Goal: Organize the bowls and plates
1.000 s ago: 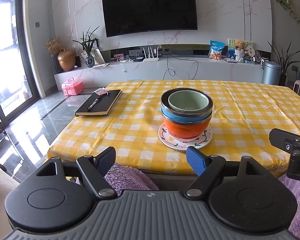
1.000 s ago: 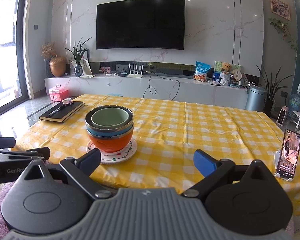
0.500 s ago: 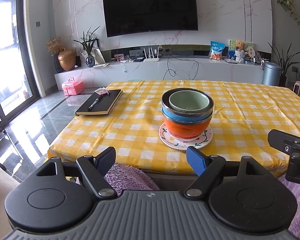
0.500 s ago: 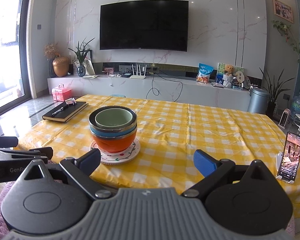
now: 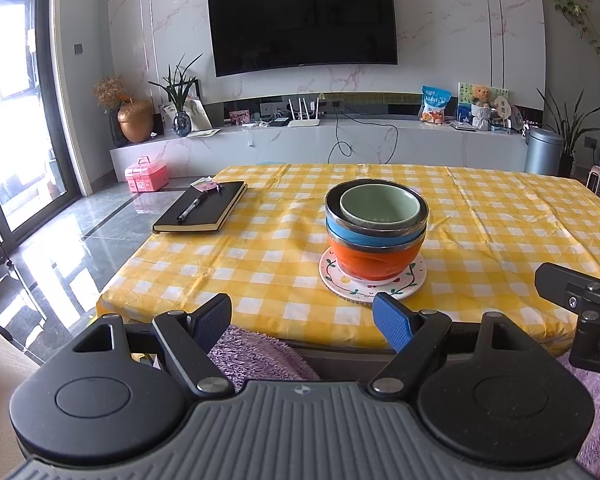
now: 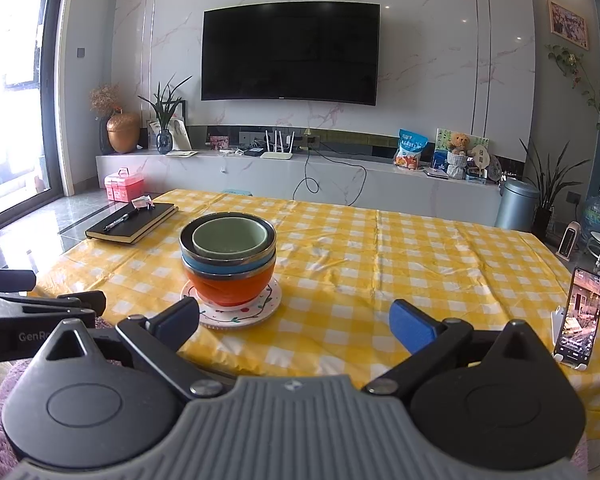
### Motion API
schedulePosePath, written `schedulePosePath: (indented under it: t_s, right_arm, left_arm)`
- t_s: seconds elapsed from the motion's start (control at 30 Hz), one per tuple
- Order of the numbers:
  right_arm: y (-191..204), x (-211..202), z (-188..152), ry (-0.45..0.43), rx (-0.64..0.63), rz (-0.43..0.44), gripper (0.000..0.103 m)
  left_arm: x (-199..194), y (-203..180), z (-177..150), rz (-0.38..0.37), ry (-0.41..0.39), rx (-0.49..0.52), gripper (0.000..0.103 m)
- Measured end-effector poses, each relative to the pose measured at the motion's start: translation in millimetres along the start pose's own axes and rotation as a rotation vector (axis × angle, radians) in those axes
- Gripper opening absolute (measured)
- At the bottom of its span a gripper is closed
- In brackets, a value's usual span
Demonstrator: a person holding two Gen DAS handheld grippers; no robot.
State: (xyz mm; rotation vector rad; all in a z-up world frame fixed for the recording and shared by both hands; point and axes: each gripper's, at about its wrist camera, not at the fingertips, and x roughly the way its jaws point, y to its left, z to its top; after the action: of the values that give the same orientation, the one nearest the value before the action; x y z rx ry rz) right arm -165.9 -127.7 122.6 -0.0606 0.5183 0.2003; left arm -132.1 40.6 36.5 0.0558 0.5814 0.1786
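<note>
Bowls [image 5: 376, 220] sit nested in one stack, green inside blue inside orange, on a flowered plate [image 5: 373, 280] near the front edge of a table with a yellow checked cloth [image 5: 500, 232]. The left gripper [image 5: 302, 314] and right gripper [image 6: 294, 318] both hang wide apart, holding nothing, short of the stack.

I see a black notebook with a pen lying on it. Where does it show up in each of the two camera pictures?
Left wrist view: the black notebook lies left of centre on the yellow checked tablecloth, left of the stacked bowls.
Right wrist view: the notebook lies at the left, behind and left of the bowls.
Shared landmark: the wall-mounted black television.
</note>
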Motion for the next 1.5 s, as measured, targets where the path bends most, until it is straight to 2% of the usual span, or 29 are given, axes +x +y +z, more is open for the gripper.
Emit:
schedulePosePath:
  t_s: [1.5]
  right_arm:
    - [2.1, 0.2, -1.6, 0.007, -0.007, 0.001, 0.100]
  left_arm:
    - [-5.5, 2.5, 6.5, 0.000, -0.027, 0.005, 0.094]
